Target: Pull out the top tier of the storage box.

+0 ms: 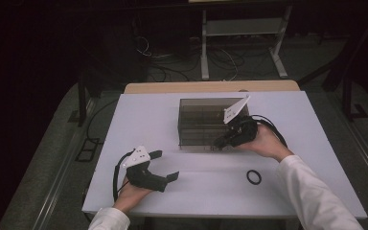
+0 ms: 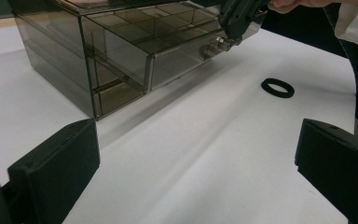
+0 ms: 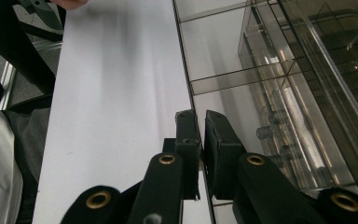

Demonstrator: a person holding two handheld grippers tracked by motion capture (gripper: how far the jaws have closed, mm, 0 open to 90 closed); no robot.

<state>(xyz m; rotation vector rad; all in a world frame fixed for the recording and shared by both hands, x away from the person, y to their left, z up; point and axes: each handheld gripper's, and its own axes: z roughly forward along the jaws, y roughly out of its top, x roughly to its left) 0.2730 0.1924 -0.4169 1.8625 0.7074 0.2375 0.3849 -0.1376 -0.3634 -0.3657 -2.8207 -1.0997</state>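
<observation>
The drawer box [image 1: 206,122] of smoked, see-through plastic stands at about one o'clock from the middle of the white bench [image 1: 172,110], a squat rectangular cabinet with thin flat walls and glossy faces. No brand, label or writing can be read on it or on anything else. In the left claw view its grid of small compartments shows through the top, and one drawer [image 2: 186,51] juts out from the front.

At about eight o'clock on the bench the left claw [image 1: 165,165] rests in the person's left hand [image 1: 130,194], matte black with a pale three-cornered plate on top. Its jaws stand wide apart with nothing between them, aimed toward three o'clock. A black cable loops from it.

The right claw [image 1: 219,142] meets the lower front edge of the drawer box. In the right claw view its two blocky black jaws, with brass-coloured rivets, are nearly together and pinch the thin front wall [image 3: 200,154] of the drawer. The right hand [image 1: 263,141], in a white sleeve, holds it.

A small black ring [image 1: 254,177], flat and rubbery-looking, lies at about four o'clock, well apart from the box.
</observation>
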